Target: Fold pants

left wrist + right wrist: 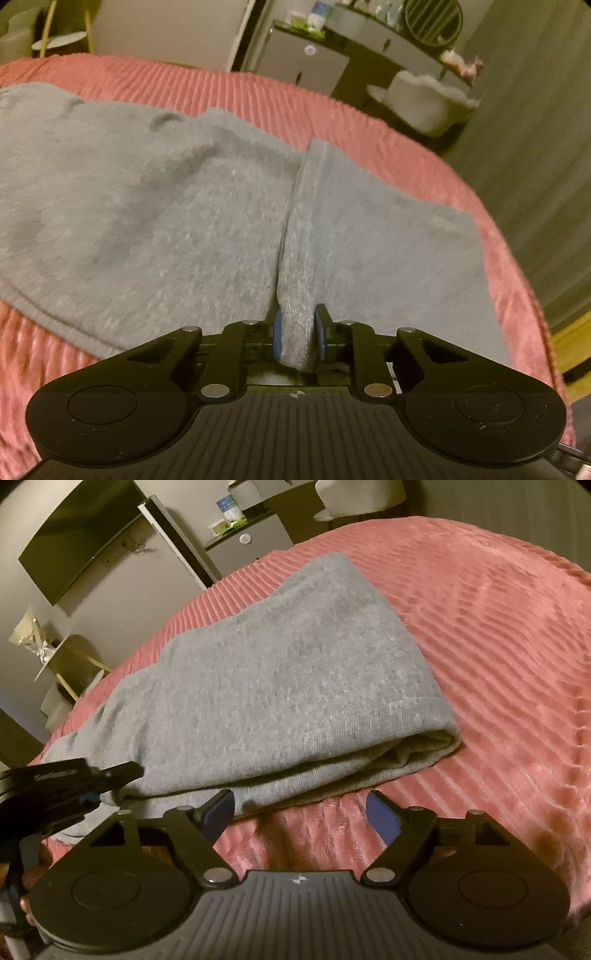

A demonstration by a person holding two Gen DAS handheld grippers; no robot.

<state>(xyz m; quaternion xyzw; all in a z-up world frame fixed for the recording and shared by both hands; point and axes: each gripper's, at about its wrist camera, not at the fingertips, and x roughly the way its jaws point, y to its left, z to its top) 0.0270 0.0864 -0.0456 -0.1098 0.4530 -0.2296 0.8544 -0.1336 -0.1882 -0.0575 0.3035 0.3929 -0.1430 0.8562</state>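
Observation:
Grey pants [166, 206] lie spread on a pink ribbed bedspread [258, 96]. My left gripper [298, 332] is shut on a raised fold of the grey pants, which stands up as a ridge between the blue pads [277, 338]. In the right wrist view the pants [280, 686] lie doubled over, with a folded edge near the front. My right gripper [301, 812] is open and empty, just in front of the pants' near edge. The left gripper [70, 779] shows at the left of that view, at the pants' left edge.
The pink bedspread [498, 646] stretches to the right of the pants. Beyond the bed stand a grey cabinet [306, 66] with items on top, a white tub [424, 103], a wall-mounted dark screen [74, 542] and a small side table [55, 44].

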